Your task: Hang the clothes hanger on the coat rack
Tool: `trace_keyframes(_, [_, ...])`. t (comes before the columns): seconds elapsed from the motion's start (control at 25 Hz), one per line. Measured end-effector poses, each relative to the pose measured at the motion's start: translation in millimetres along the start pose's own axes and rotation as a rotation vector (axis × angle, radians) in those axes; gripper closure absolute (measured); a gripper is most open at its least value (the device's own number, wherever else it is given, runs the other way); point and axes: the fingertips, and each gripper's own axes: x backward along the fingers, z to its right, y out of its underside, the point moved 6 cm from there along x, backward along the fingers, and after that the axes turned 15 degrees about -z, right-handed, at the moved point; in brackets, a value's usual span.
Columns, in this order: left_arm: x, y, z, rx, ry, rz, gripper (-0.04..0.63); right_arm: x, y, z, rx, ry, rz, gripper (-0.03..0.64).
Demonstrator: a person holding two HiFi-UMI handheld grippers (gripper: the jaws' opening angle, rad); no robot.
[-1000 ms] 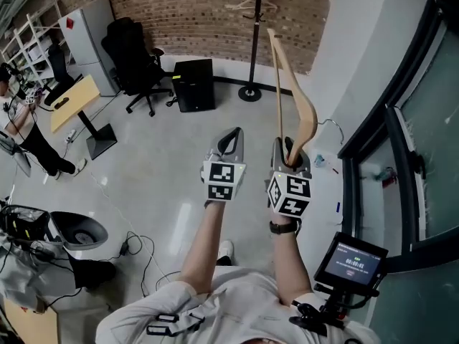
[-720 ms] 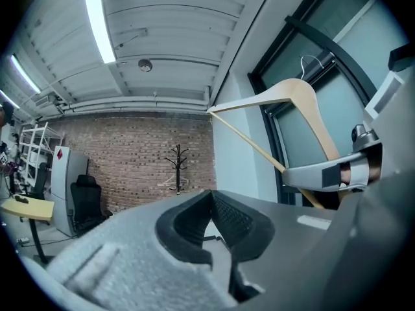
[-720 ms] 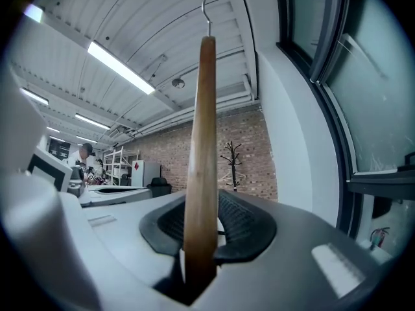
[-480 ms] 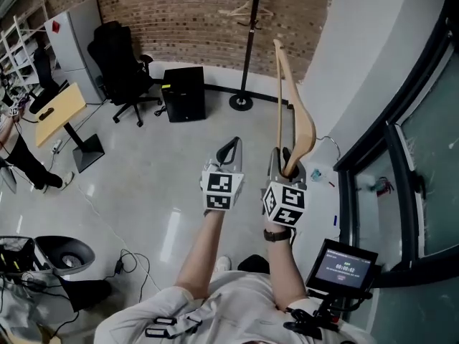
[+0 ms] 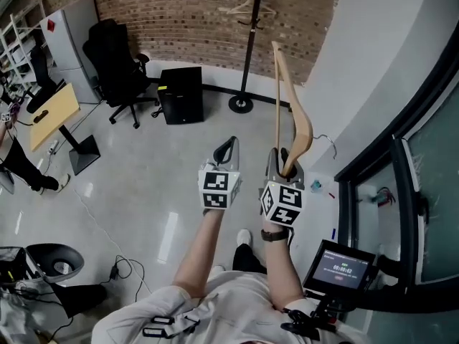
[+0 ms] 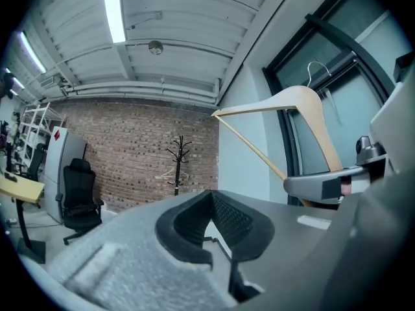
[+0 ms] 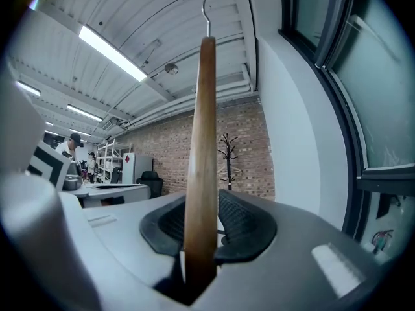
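Note:
A light wooden clothes hanger (image 5: 294,113) stands upright with its lower end between the jaws of my right gripper (image 5: 287,165), which is shut on it. In the right gripper view the hanger (image 7: 202,141) rises through the pads, its metal hook at the top. My left gripper (image 5: 229,143) is held beside it on the left, shut with nothing in it, and its view shows the hanger (image 6: 305,109) at the right. The black coat rack (image 5: 252,41) stands far ahead against the brick wall, with another hanger (image 5: 247,9) on it. The rack (image 6: 179,164) also shows small past the left jaws.
A black office chair (image 5: 115,63) and a black box (image 5: 181,95) stand left of the rack. A wooden desk (image 5: 54,106) and a person's legs (image 5: 21,156) are at the far left. A white wall and glass panels (image 5: 409,163) run along the right. A small screen (image 5: 337,267) sits near my right elbow.
Both grippers have gone forward side by side towards the coat rack, which now shows nearer. The hanger stays gripped and upright.

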Motion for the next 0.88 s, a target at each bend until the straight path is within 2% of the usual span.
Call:
trace_keyframes(0.12, [-39.2, -17.8, -5.2, -0.051, -0.031, 0.007, 0.595, -37.9, -19.3, 23.5, 0.001, 0.001, 0.019, 0.529])
trace_keyframes(0.32, [-105.9, -47.3, -11.6, -0.087, -0.079, 0.013, 0.595, -95.0, -56.2, 61.4, 0.019, -0.014, 0.053, 0.531])
trace_keyframes(0.52, [-170.1, -74.7, -7.1, -0.074, -0.069, 0.048, 0.598, -147.2, -80.5, 98.2, 0.019, -0.040, 0.063, 0.531])
trace_keyframes(0.68, [-194.2, -79.8, -10.0, -0.083, -0.100, 0.023, 0.598, -173.8, -80.3, 112.3, 0.011, -0.051, 0.041, 0.531])
trace_keyframes(0.8, [-215.2, -74.4, -8.2, -0.112, -0.060, 0.013, 0.598, -197.1, -70.8, 123.2, -0.016, -0.062, -0.003, 0.531])
trace_keyframes(0.88, [-228.2, -73.2, -11.0, -0.145, -0.063, 0.021, 0.602, -216.8, -64.1, 128.5, -0.037, -0.080, -0.039, 0.532])
